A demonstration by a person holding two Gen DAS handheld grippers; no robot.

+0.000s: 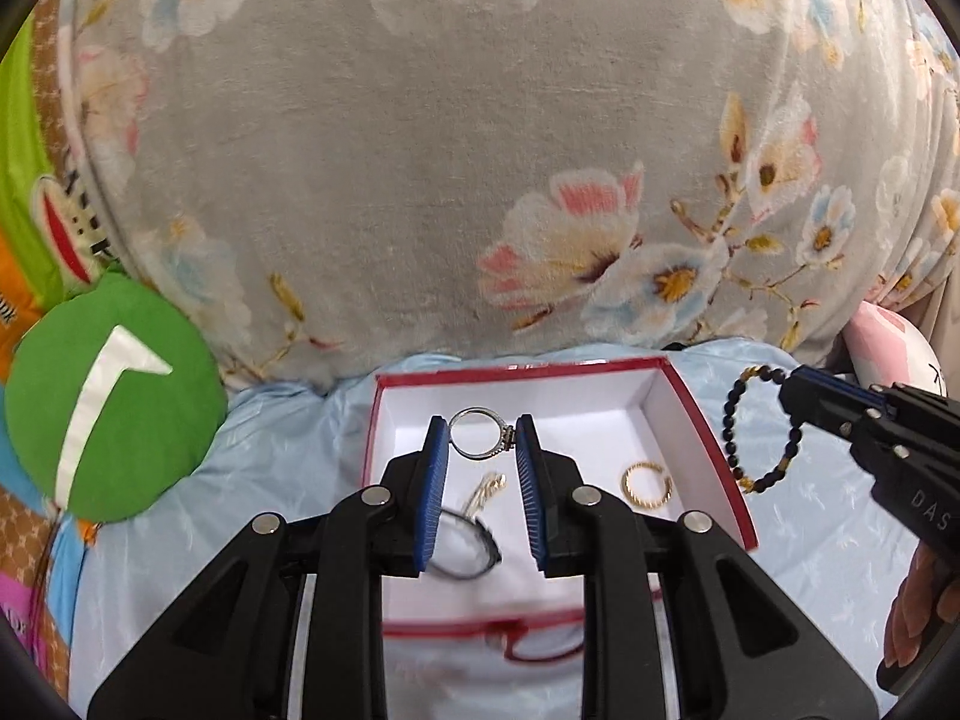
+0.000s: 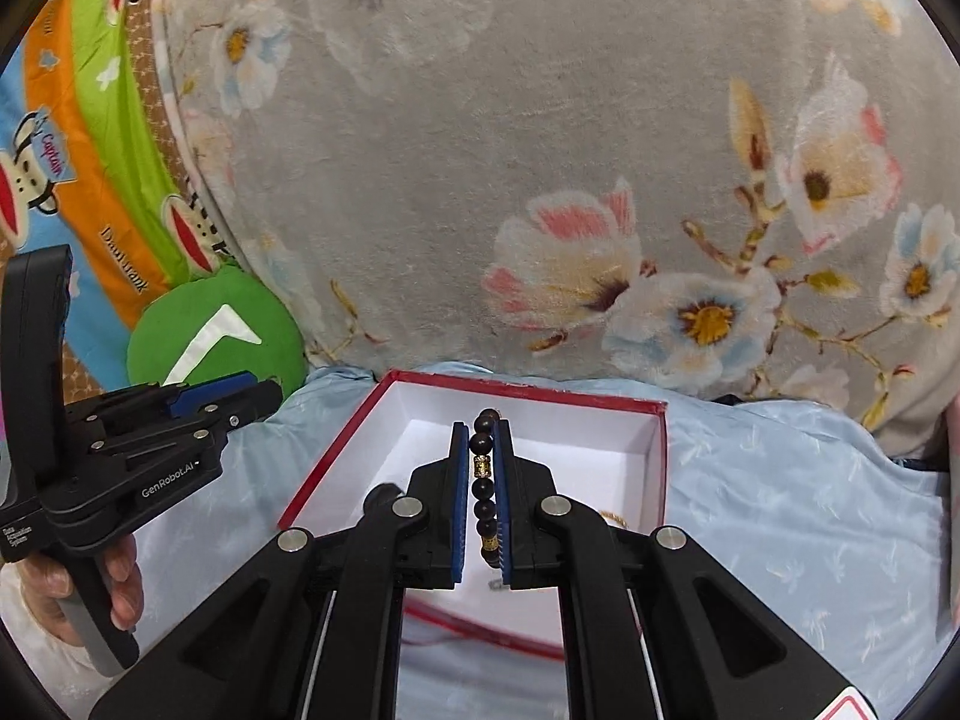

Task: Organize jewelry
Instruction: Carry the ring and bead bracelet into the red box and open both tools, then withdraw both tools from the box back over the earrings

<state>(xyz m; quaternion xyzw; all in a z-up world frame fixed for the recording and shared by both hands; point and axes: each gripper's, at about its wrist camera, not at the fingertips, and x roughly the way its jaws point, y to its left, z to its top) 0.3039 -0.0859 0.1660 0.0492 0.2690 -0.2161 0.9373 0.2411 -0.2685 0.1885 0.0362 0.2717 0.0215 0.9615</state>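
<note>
- Nearest the lens in the right wrist view: right gripper (image 2: 480, 480), blue pads (image 2: 461, 480) clenched on a dark bead bracelet (image 2: 483, 483), strand running lengthwise between them, 1 gold bead at mid-grip.
- Seen from the left wrist view, same bracelet (image 1: 762, 429) dangled as a loop from the right gripper (image 1: 795, 390), clear of the cloth, just outside the right wall of the box (image 1: 714, 456).
- Left gripper (image 1: 483, 438) stood released, jaws apart, poised over the box interior; silver ring (image 1: 480, 433) framed between the blue pads (image 1: 435, 480) but apparently lying on the box floor beyond, not grasped.
- Already in the red-edged white box: the silver ring, a gold ring (image 1: 645, 484) toward the right wall, a small pale gold piece (image 1: 489, 489), and a dark thin loop (image 1: 468, 552) partly hidden by the left finger.
- Step judged in hand: carrying the bracelet to the box, about midway; drop not yet made.
- Next move judged to call for: shifting the right gripper over the open box (image 2: 654, 456), lowering until the loop settled on a bare patch of white floor, then opening the jaws; care needed so the hanging loop cleared the red rim and missed the gold ring.
- Pose: right gripper held roughly level, pointed toward the flowered blanket (image 2: 480, 180); left gripper (image 2: 240, 402) gripped by a hand (image 2: 120, 576) at the handle, off to the left of the box over pale blue cloth (image 2: 780, 510).
</note>
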